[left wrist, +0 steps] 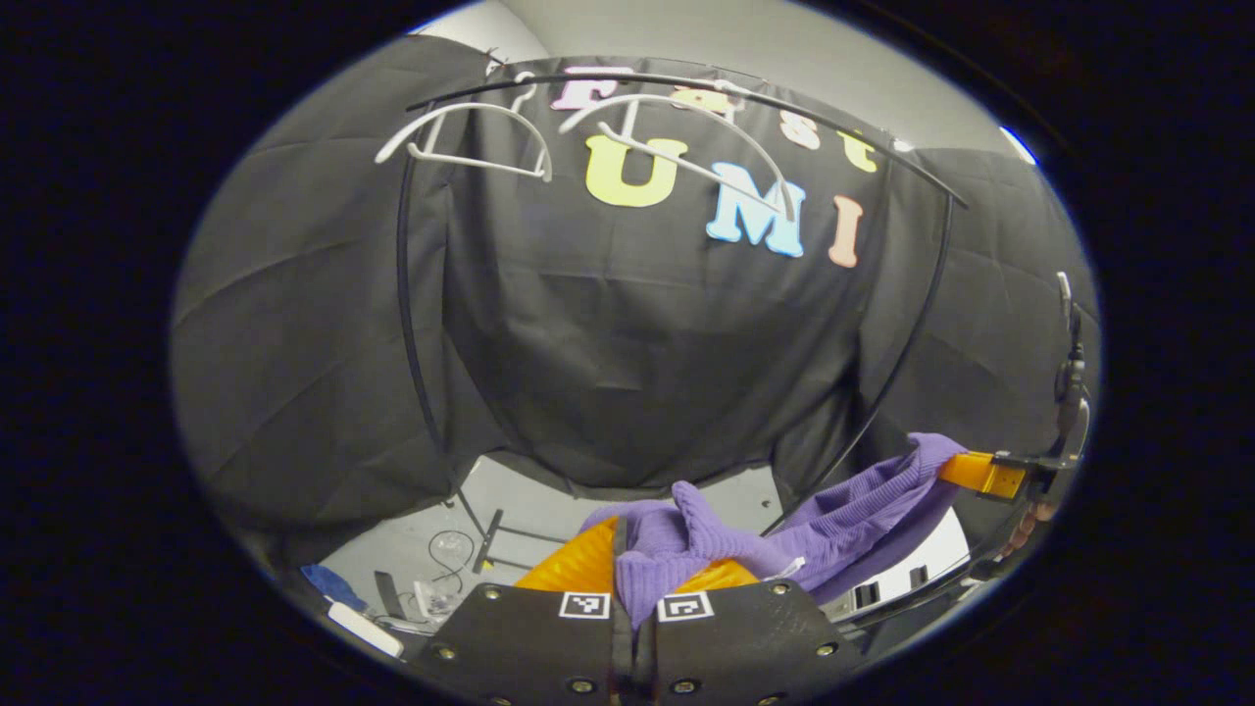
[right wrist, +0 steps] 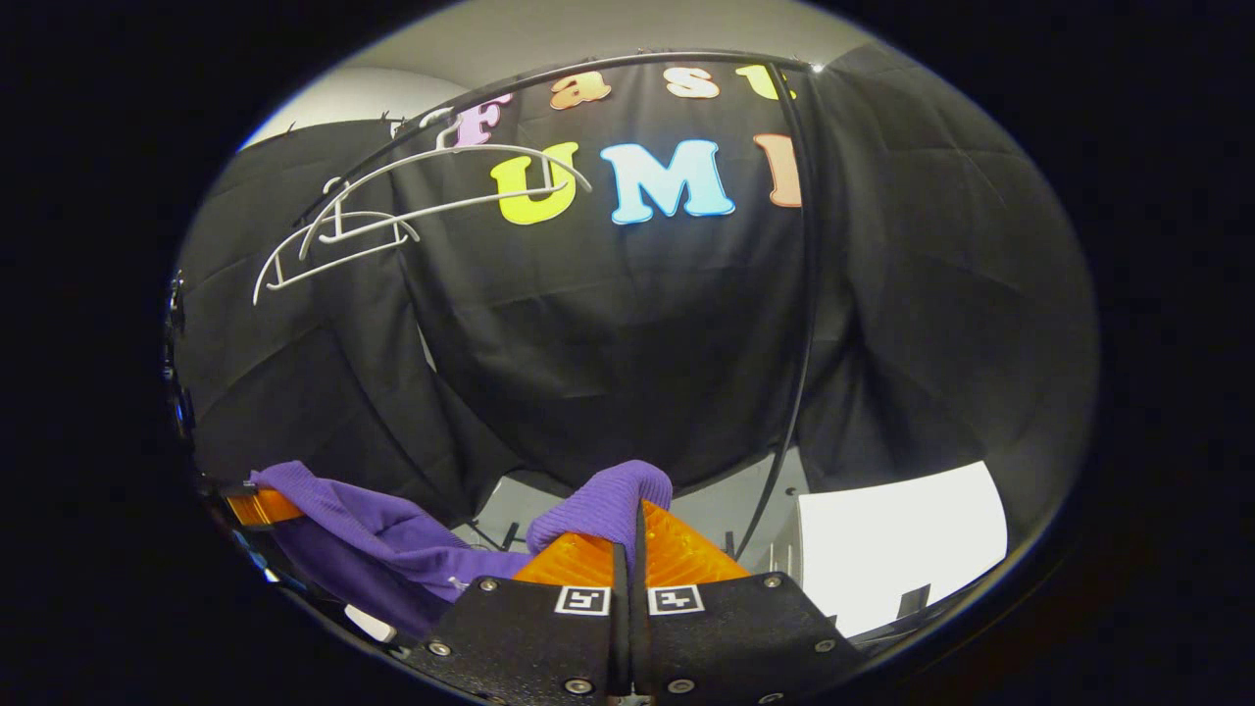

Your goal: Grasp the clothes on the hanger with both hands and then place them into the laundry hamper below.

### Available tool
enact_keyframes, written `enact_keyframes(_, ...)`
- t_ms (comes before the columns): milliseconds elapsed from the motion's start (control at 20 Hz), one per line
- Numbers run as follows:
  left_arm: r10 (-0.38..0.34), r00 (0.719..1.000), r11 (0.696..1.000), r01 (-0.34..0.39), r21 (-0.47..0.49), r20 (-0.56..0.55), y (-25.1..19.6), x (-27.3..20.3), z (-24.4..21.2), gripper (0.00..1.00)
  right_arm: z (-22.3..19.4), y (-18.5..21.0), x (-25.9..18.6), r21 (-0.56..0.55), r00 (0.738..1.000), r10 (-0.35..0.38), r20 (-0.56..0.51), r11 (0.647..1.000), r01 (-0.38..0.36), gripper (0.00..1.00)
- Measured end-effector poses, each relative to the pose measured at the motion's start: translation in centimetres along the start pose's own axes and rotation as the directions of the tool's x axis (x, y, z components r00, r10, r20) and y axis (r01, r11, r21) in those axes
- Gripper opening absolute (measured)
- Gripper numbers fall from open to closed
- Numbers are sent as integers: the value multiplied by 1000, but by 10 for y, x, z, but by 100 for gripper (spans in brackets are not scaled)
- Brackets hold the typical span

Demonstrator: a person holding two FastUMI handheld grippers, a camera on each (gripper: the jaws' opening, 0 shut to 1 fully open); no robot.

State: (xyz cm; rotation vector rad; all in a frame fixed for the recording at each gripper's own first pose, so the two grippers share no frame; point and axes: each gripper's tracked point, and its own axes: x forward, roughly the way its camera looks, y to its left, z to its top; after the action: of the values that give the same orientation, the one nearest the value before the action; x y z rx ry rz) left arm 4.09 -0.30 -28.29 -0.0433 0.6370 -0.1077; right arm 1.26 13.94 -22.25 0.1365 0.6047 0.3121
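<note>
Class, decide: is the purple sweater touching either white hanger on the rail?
Apart. The left gripper view shows the purple sweater low between both grippers, with black cloth between it and the white hangers.

Left fingertips (left wrist: 627,564): wrapped in the purple garment (left wrist: 784,534), so the grip itself is hidden.
Right fingertips (right wrist: 627,539): covered by a fold of the garment (right wrist: 603,505).
Garment's lower part: cut off by the edge of the right gripper view, low on the left.
Far gripper (left wrist: 985,474): mostly lost at the right rim in the left gripper view.
Floor clutter (left wrist: 431,579): too small to identify.
</note>
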Motion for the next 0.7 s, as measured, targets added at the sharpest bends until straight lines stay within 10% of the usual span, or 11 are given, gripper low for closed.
enact_keyframes(700,-163,950,941,231,248,-266,-12,96,-132,3,-128,15,41,-22,934,-132,-332,991,132,0)
